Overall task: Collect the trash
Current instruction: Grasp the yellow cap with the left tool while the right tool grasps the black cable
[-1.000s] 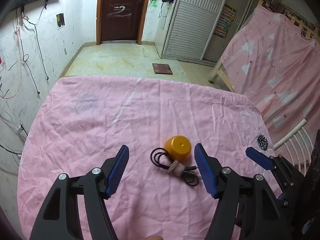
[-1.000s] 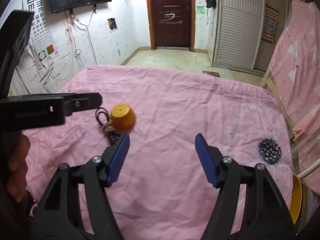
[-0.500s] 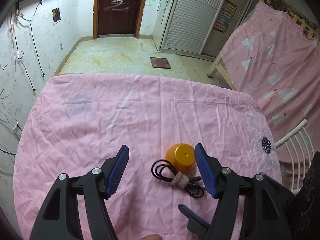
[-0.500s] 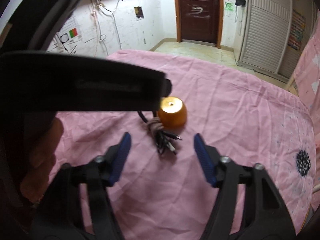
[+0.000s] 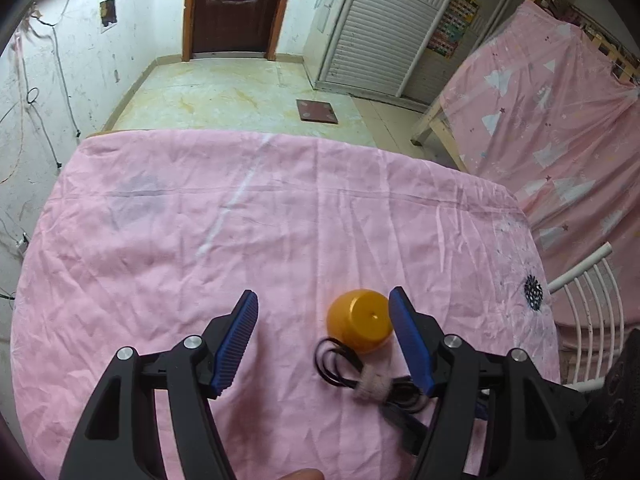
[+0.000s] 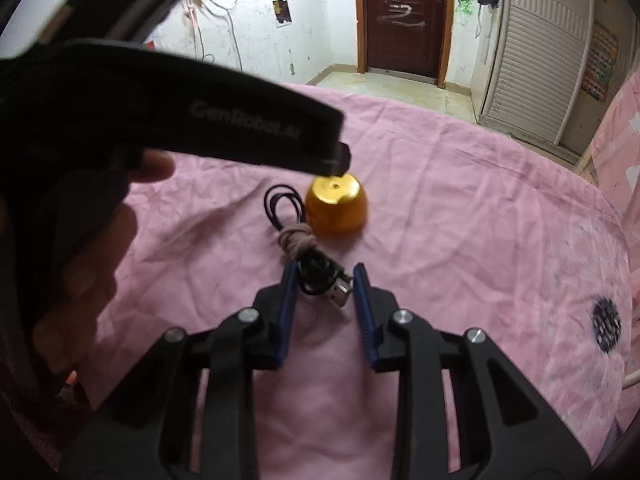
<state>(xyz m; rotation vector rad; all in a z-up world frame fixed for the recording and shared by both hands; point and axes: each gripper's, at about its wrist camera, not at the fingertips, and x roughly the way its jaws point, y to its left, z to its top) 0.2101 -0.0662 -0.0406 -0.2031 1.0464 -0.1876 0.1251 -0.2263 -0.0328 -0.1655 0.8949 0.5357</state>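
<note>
An orange upside-down cup [image 5: 359,321] sits on the pink tablecloth [image 5: 240,220]; it also shows in the right wrist view [image 6: 336,209]. A coiled black cable [image 6: 298,240] tied with a beige band lies beside it; in the left wrist view the cable [image 5: 362,374] lies just in front of the cup. My left gripper [image 5: 323,340] is open, with the cup just inside its right finger. My right gripper [image 6: 325,292] is half closed, its fingers on either side of the cable's plug end; I cannot tell if they touch it.
A black floral patch [image 5: 533,298] marks the cloth near its right edge. A white chair [image 5: 592,300] stands to the right of the table. A pink-draped frame [image 5: 552,112] stands at the right. A dark door [image 5: 232,4] and white cupboard [image 5: 384,28] are at the back.
My right gripper has moved left to the cable and narrowed its jaws around the plug end. My left gripper has shifted left, so the cup now sits by its right finger.
</note>
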